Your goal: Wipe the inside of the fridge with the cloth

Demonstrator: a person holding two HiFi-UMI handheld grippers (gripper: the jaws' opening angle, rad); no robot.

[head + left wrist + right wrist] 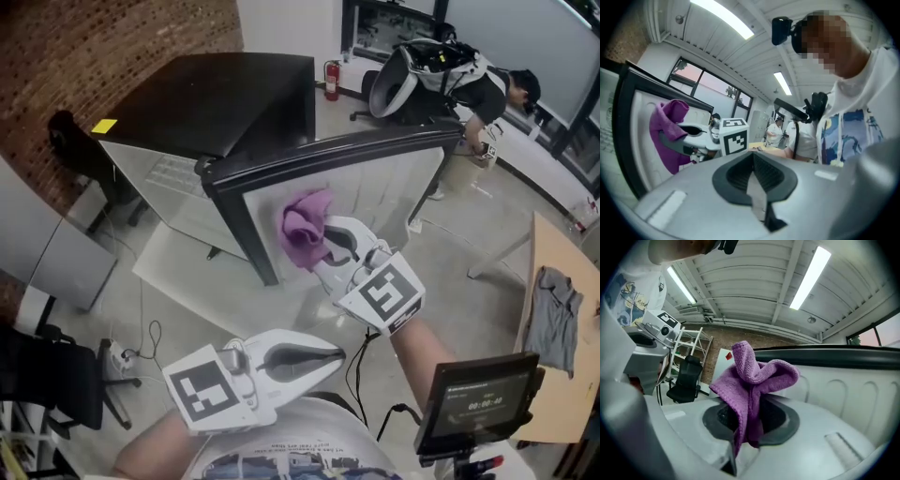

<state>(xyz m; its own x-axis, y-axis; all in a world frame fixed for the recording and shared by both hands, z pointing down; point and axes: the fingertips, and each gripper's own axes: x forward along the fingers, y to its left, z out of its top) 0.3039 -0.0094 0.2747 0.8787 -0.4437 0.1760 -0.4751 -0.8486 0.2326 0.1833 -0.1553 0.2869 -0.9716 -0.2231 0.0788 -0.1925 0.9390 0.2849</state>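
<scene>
Now my right gripper is clamped on the purple cloth, which bunches up past its tips, just before the white inner side of the open fridge door. My left gripper has its jaws together, on nothing.

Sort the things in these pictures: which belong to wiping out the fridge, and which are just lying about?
Belongs to the job:
purple cloth
right hand-held gripper, shut on the cloth
fridge
open fridge door

Just lying about:
fire extinguisher
grey garment
yellow note on the fridge top
</scene>
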